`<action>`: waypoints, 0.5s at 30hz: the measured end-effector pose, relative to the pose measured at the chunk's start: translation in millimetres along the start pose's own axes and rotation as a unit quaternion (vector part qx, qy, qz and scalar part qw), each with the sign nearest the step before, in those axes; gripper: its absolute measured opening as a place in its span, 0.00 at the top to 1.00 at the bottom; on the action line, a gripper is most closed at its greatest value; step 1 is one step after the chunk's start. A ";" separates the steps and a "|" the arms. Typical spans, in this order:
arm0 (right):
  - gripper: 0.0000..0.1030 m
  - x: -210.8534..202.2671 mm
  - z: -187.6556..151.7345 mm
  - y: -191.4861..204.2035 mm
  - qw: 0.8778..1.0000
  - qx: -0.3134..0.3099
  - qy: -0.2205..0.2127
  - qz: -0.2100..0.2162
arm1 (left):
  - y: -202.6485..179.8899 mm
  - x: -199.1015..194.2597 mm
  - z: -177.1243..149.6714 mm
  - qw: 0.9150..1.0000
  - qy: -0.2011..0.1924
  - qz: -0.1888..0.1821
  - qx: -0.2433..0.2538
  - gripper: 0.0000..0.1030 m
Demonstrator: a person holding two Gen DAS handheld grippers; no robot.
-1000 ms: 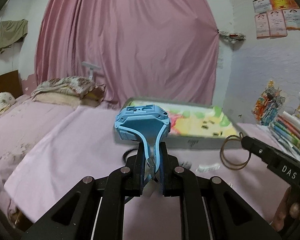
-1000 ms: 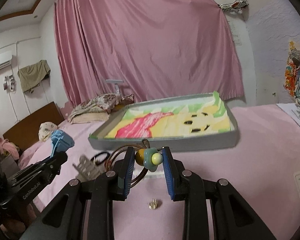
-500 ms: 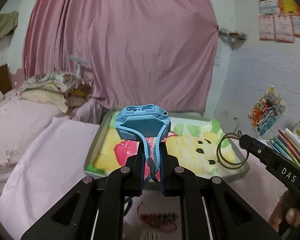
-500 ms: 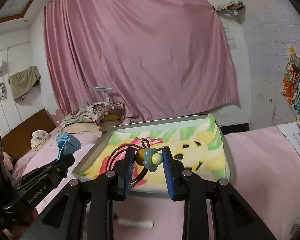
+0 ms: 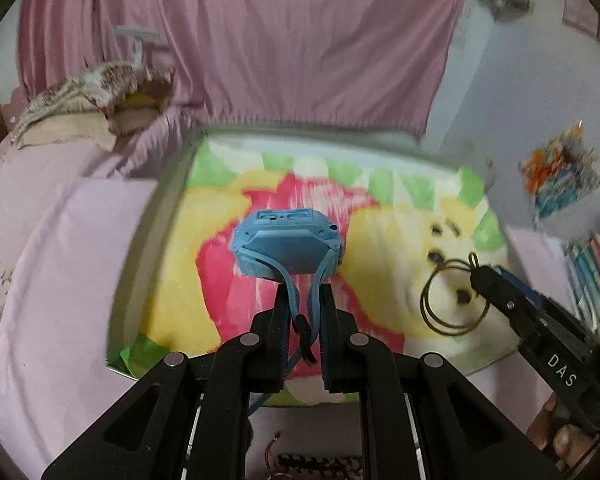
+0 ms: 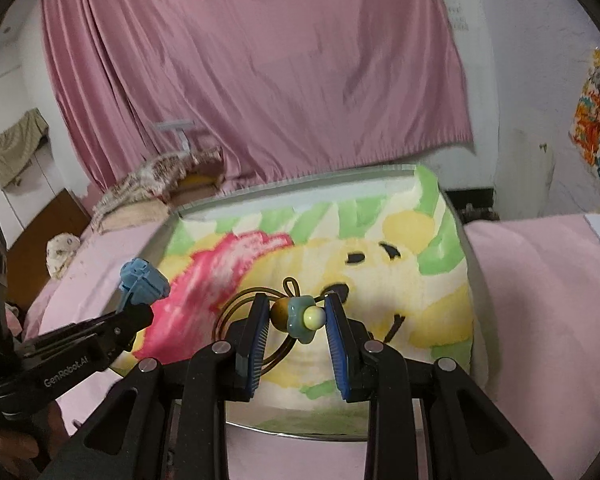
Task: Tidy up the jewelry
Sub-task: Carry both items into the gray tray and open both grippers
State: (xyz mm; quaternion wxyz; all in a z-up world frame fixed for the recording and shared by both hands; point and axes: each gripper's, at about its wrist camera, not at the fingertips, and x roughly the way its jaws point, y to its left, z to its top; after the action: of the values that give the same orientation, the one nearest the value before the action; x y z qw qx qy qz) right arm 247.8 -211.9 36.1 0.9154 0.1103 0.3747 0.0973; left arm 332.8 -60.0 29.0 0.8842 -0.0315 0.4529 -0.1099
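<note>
Both grippers have travelled from beside the tray point(image 5: 156, 240) to above its cartoon lining. Carry step: left gripper point(image 5: 303, 312) jaws clamped on blue watch point(image 5: 288, 246) strap, right gripper point(image 6: 296, 320) jaws clamped on beaded hair tie point(image 6: 300, 316). Next, lower and release inside the tray, well apart; beaded trinkets point(image 5: 320, 464) wait short of it, nothing blocks.

Blue watch point(image 5: 287, 246), pink curtain point(image 6: 260, 72) (tray point(image 6: 440, 248) lining yellow, green, pink).
</note>
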 end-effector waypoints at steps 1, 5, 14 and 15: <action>0.74 5.2 -1.4 -1.1 1.000 0.000 0.014 -0.002 | -0.5 5.9 0.4 1.000 0.016 -0.001 0.002 0.90; 0.74 17.8 -5.3 -3.5 0.998 0.001 0.056 -0.002 | -0.3 20.6 -0.3 0.998 0.064 -0.007 0.007 0.85; 0.67 21.3 -12.0 -8.6 0.997 0.003 0.076 -0.006 | 8.3 13.7 -2.4 0.997 0.070 -0.020 -0.003 0.72; 0.60 17.8 -12.5 -9.1 0.998 0.002 0.069 -0.009 | 10.0 11.4 -3.1 0.997 0.067 -0.028 -0.008 0.68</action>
State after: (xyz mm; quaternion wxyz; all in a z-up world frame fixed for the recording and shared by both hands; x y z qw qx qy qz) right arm 252.3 -214.4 13.1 0.8878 0.1021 0.4385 0.0956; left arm 338.4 -52.7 16.6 0.8482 -0.0439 0.5109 -0.1324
